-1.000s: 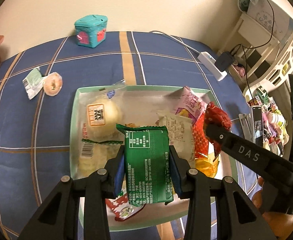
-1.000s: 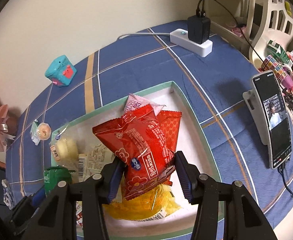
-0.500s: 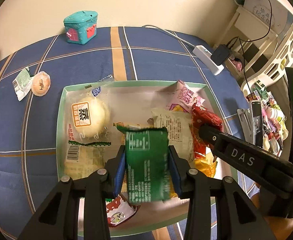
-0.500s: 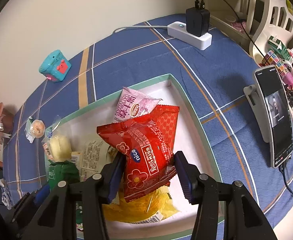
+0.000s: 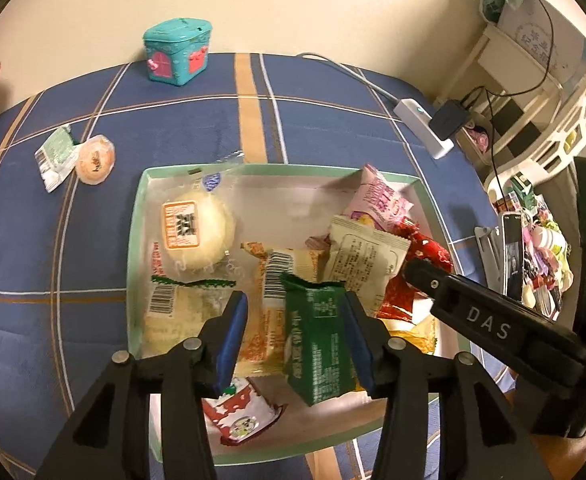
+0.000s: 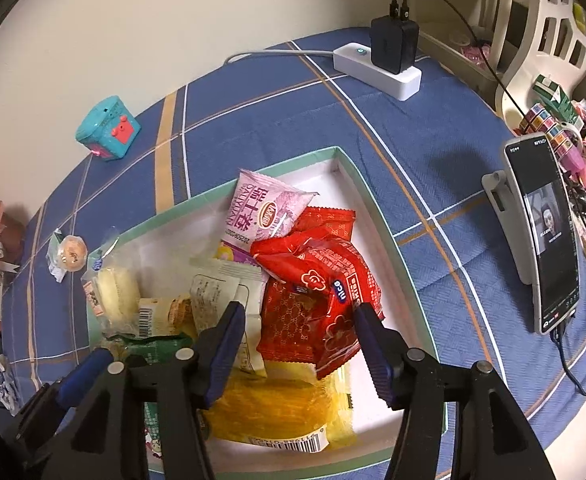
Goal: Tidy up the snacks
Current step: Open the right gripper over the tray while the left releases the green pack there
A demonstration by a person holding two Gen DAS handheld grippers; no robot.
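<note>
Left gripper (image 5: 297, 332): jaws parted, having just been opening; the green packet (image 5: 317, 344) stands between them, leaning against the right-hand pad and clear of the left-hand pad, so it is no longer clamped. The packet's lower end rests among the snacks in the tray (image 5: 135, 240).

Right gripper (image 6: 299, 344): jaws likewise parted after just opening; the red packet (image 6: 325, 288) lies between them on the heap, its edge close to the right-hand pad, with a clear gap to the left-hand pad. Whether that edge touches the pad cannot be told.

Tray contents, seen from the left wrist: a pale round bun in clear wrap (image 5: 197, 232) at the far left, a cream packet with printed text (image 5: 363, 258) near the centre, a pink packet (image 5: 381, 200) propped against the far right wall, and a red-and-white wrapper (image 5: 239, 412) at the near edge. From the right wrist, a yellow packet (image 6: 277, 408) lies beneath the red one.

Surroundings: the tray sits on a blue plaid cloth (image 5: 53, 240). Outside the tray, to its far left, lie a small round orange-toned snack (image 5: 95, 154) and, touching it, a green-and-white sachet (image 5: 55, 152). A teal house-shaped box (image 5: 177, 50) stands near the wall. A white power strip (image 6: 377, 70) carries a black adapter, and a phone on a stand (image 6: 545, 236) stands to the right.
</note>
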